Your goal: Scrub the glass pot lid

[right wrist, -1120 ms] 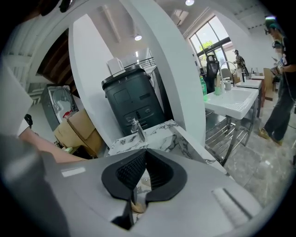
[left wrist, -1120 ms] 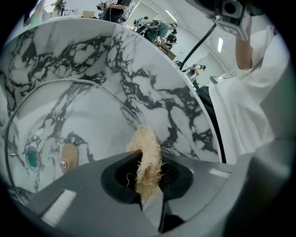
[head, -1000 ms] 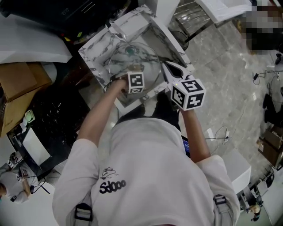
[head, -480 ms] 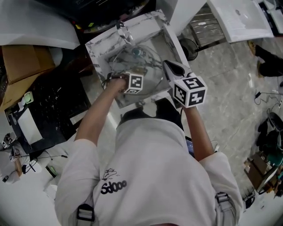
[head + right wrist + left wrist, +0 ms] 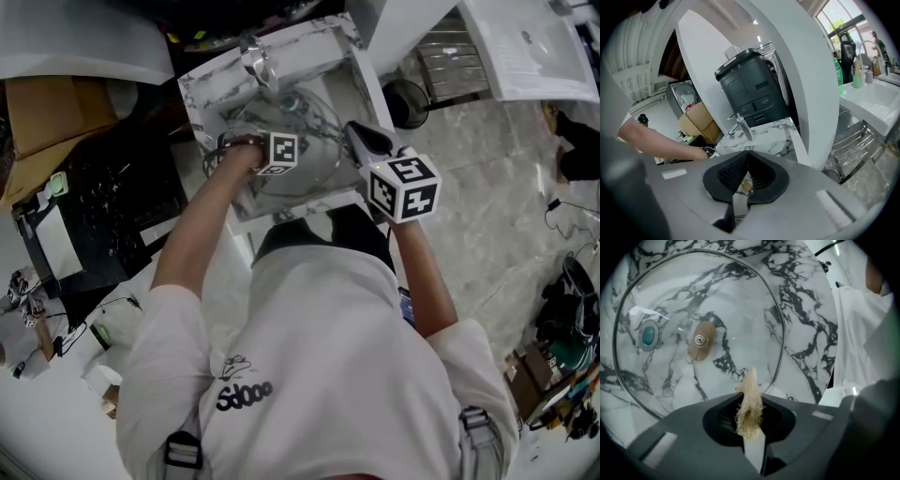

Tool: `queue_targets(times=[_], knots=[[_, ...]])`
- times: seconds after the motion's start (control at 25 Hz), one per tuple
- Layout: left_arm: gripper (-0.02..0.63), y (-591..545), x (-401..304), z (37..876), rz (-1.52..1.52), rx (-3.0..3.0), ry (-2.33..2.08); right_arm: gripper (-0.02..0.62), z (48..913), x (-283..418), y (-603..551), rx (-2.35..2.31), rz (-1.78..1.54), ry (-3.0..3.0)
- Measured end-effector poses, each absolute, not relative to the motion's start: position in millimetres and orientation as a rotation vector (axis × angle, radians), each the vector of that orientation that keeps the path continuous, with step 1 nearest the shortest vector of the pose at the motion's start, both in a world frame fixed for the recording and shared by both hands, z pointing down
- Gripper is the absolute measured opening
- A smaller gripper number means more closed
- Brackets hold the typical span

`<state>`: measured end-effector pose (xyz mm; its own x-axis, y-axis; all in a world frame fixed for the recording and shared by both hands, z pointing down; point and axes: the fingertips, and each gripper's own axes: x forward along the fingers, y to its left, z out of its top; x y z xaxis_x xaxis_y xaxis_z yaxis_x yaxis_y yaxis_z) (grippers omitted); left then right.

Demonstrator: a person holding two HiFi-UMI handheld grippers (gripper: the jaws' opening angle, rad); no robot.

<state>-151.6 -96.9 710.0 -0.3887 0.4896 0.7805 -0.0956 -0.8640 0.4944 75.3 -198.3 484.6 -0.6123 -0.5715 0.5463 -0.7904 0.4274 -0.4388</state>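
- Left gripper (image 5: pixel 750 401) — jaws clamped on a tan fibrous scrub pad (image 5: pixel 751 383). The pad's tip pokes past the jaws, at the lid's lower rim in frame; contact cannot be told.
- Glass pot lid (image 5: pixel 731 301) lies in the marble sink (image 5: pixel 808 333), filling the upper left of the left gripper view. Its tan knob (image 5: pixel 701 346) sits near the lid's centre, with the teal drain (image 5: pixel 648 335) left of it.
- Head view: lid at top centre, left gripper over its lower-left part.
- Right gripper (image 5: pixel 746 154) — jaws together, nothing gripped, held at the sink's right edge just right of the lid.
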Motion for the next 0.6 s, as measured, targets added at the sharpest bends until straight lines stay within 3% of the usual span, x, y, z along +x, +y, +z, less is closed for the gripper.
queue_targets(times=[0.6], knots=[[0.053, -175.7, -166.7, 723.1, 2.390, 1.462, 0.055, 0.003, 499.7, 90.9, -201.4, 1.086, 0.991, -2.377]])
